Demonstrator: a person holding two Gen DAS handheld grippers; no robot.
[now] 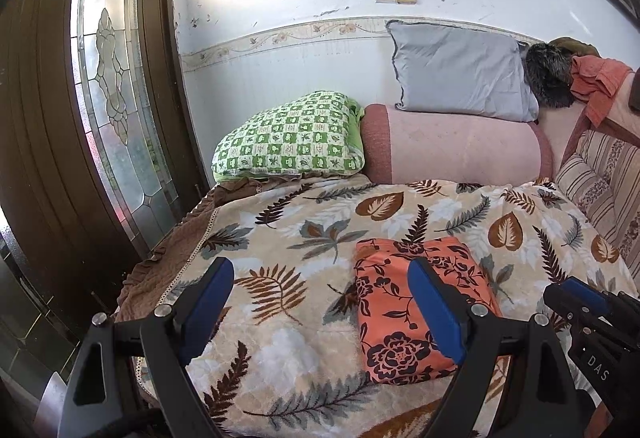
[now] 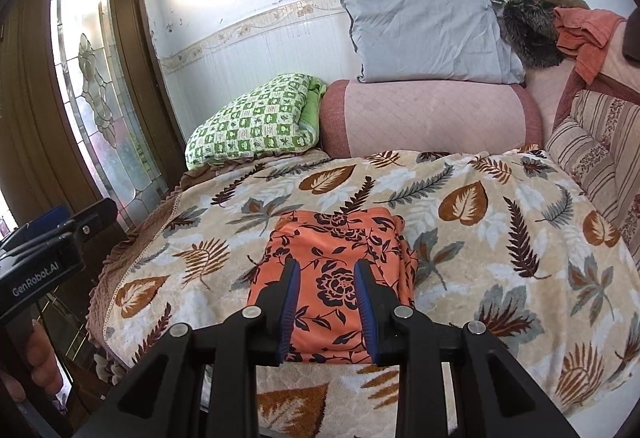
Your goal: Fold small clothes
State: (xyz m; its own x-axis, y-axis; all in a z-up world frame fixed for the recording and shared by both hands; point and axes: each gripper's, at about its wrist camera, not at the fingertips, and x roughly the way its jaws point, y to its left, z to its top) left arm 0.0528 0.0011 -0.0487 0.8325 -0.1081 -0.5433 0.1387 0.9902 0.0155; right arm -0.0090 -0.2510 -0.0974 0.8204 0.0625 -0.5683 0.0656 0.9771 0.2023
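The small orange garment with a dark flower print [image 2: 332, 278] lies folded into a compact packet on the beige leaf-patterned blanket [image 2: 500, 238] that covers the sofa seat, near its front edge; it looks already folded, so I judge the task is at its end or waiting for one last tuck.

The right gripper [image 2: 327, 302] hangs directly above the near part of the packet, pointing down and forward; its blue-padded jaws stand only a little apart, nothing is between them, and I cannot see that they touch the cloth. The left gripper [image 1: 322, 302] is spread wide and also empty; the packet lies ahead and to its right side — its right finger [image 1: 436, 312] hides the middle of the cloth in the left wrist view, while its left finger is over bare blanket. So the right gripper is the nearer one.

The long axis of the packet runs from the sofa front toward the pink bolster [image 2: 432, 118] at the back, almost along the line where the right gripper points; a grasp on the near short edge would need only a descent.

Readable writing: "GenRobot.AI" on the left device body in the right wrist view; "DAS" on the right device body in the left wrist view.
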